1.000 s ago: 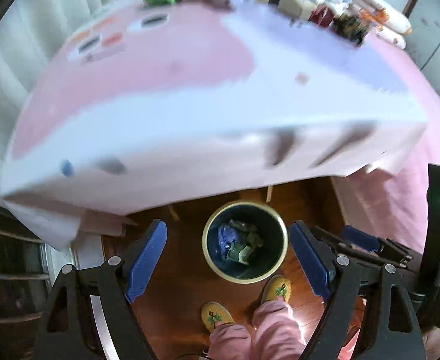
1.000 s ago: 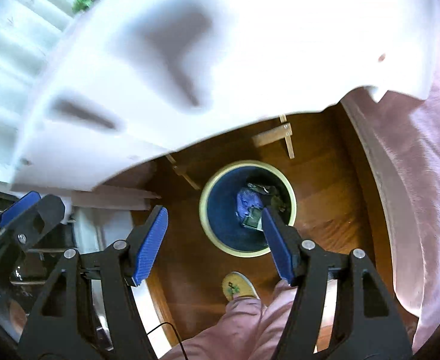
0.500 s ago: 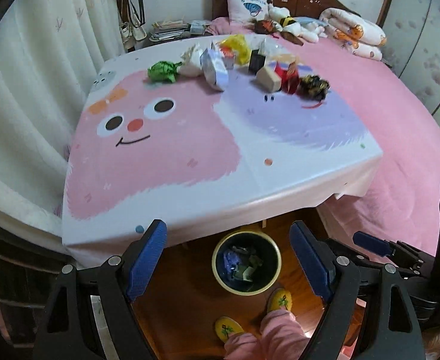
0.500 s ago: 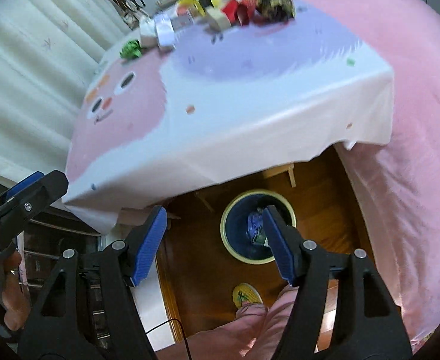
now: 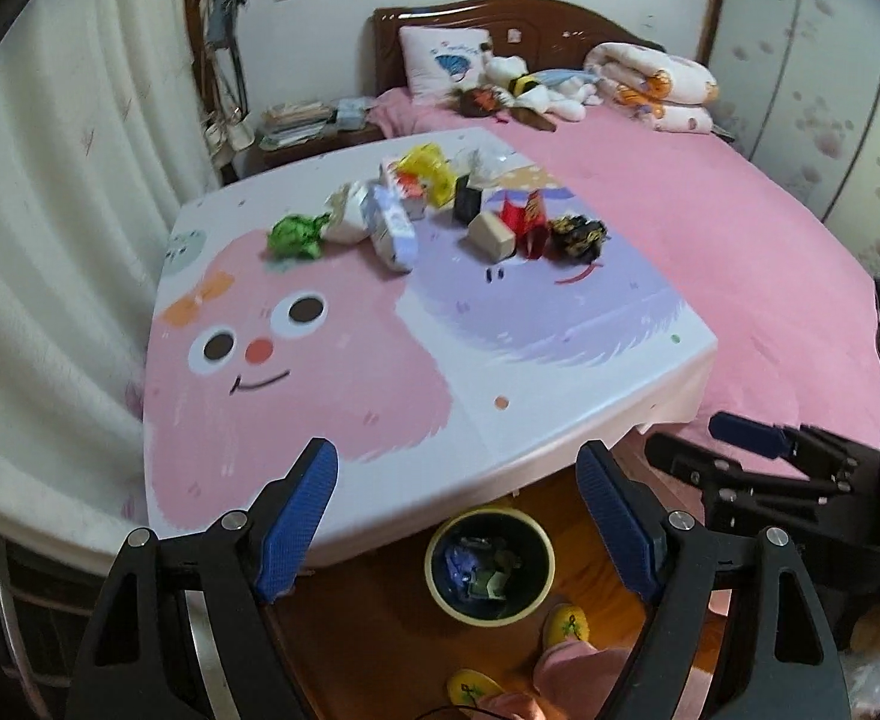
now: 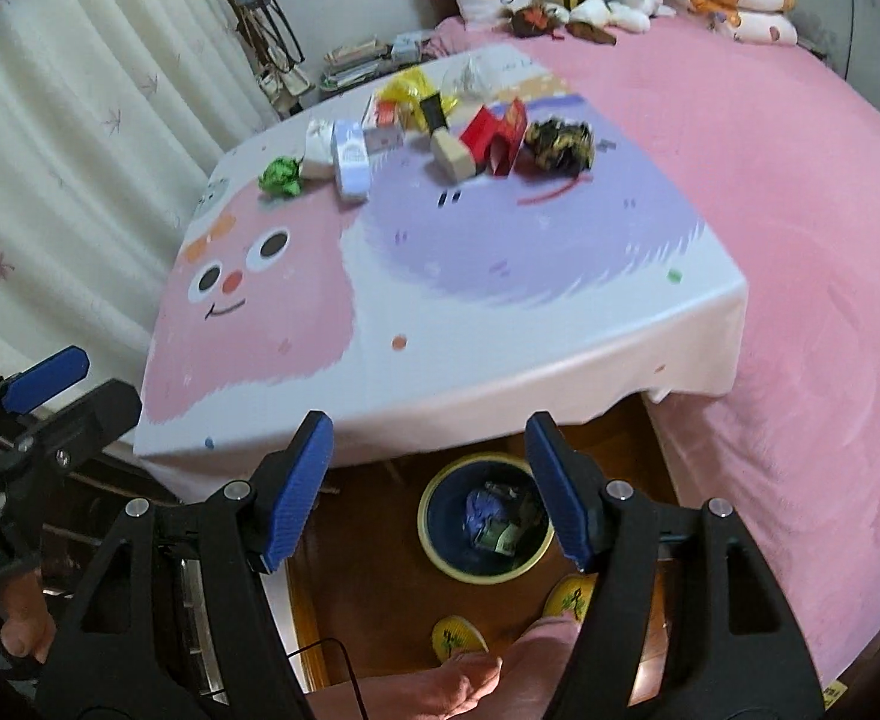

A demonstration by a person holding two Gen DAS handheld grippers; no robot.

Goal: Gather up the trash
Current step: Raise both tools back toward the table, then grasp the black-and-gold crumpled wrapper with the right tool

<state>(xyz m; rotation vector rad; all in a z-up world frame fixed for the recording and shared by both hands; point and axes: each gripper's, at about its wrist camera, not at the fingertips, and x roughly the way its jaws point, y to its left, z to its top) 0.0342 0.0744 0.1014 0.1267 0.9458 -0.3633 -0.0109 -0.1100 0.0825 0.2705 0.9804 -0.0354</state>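
Both claws, left claw (image 5: 458, 516) and right claw (image 6: 428, 486), jaws spread, empty, hanging over the near edge of the surface (image 5: 320, 384). Trash pile (image 5: 440, 216) at 12 o'clock, far end: light cartons, crumpled wrappers. Green wrapper (image 6: 281, 175) soft, pinch mid-bulge. Bin (image 6: 485, 519) on floor at 6 o'clock, part full. Near half of surface is bare; bed (image 6: 770, 228) crowds 3 o'clock.

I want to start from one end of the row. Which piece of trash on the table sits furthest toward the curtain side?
The crumpled green wrapper: it ends the row, beside the white bag.
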